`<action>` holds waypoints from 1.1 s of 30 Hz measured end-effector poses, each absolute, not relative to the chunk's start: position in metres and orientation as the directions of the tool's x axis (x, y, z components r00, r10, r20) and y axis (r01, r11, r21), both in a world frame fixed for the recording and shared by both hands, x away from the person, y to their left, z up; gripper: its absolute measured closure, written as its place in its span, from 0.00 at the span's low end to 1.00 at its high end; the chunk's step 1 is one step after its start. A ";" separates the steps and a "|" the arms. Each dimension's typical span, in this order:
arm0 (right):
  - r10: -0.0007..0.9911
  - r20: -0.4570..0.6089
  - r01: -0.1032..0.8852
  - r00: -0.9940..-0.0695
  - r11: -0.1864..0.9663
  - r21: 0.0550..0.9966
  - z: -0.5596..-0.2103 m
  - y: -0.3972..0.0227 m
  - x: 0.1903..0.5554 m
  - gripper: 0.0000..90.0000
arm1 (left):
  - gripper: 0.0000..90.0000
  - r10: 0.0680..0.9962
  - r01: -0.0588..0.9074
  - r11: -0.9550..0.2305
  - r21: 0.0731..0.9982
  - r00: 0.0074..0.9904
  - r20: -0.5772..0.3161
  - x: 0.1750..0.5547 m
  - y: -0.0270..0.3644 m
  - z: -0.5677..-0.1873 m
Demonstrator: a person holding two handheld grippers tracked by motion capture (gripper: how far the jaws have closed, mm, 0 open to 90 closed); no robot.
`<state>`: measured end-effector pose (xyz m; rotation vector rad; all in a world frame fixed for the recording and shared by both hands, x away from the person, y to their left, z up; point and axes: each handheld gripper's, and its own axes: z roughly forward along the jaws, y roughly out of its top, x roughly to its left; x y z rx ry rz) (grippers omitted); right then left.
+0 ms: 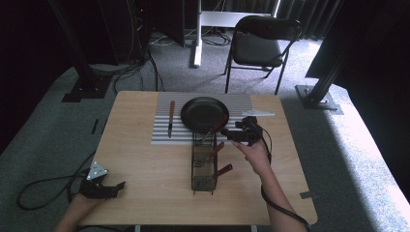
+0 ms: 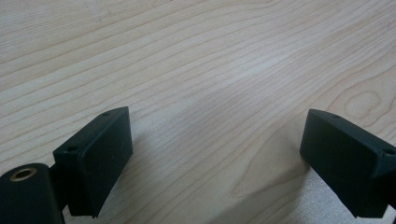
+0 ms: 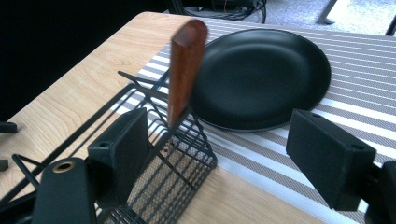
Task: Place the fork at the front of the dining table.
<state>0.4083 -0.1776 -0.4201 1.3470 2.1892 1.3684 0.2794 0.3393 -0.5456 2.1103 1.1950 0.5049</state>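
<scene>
The right gripper (image 1: 231, 135) reaches with open fingers for the brown-handled utensil (image 3: 185, 65) standing in the wire basket (image 1: 203, 164) mid-surface. Next: close on the handle. The left gripper (image 1: 107, 189) rests open, near corner.

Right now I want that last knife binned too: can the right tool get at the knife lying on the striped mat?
Probably yes: the knife lies alone left of the plate; the open right tool must cross it.

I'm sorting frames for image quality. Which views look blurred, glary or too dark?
High view: sunlight washes out the floor at right, dark at the top corners. Right gripper view: the wooden handle is slightly soft. Left gripper view: soft shadows on the table.
</scene>
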 end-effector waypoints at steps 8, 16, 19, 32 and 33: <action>0.784 0.279 0.601 -0.554 0.145 0.786 -0.424 -0.164 0.418 0.27 | 0.10 0.860 0.609 -0.371 0.701 0.510 0.013 0.279 0.339 -0.546; 0.788 0.300 0.623 -0.538 0.131 0.771 -0.427 -0.156 0.428 0.43 | 0.10 0.860 0.609 -0.371 0.701 0.510 0.013 0.279 0.339 -0.546; 0.794 0.303 0.638 -0.527 0.134 0.758 -0.430 -0.149 0.432 0.53 | 0.10 0.860 0.609 -0.372 0.701 0.510 0.013 0.279 0.339 -0.546; 0.753 0.334 0.634 -0.566 0.140 0.760 -0.428 -0.142 0.431 0.78 | 0.10 0.860 0.609 -0.371 0.701 0.510 0.013 0.279 0.339 -0.546; 0.752 0.341 0.637 -0.564 0.133 0.759 -0.429 -0.142 0.431 0.80 | 0.10 0.860 0.609 -0.371 0.701 0.510 0.013 0.279 0.339 -0.546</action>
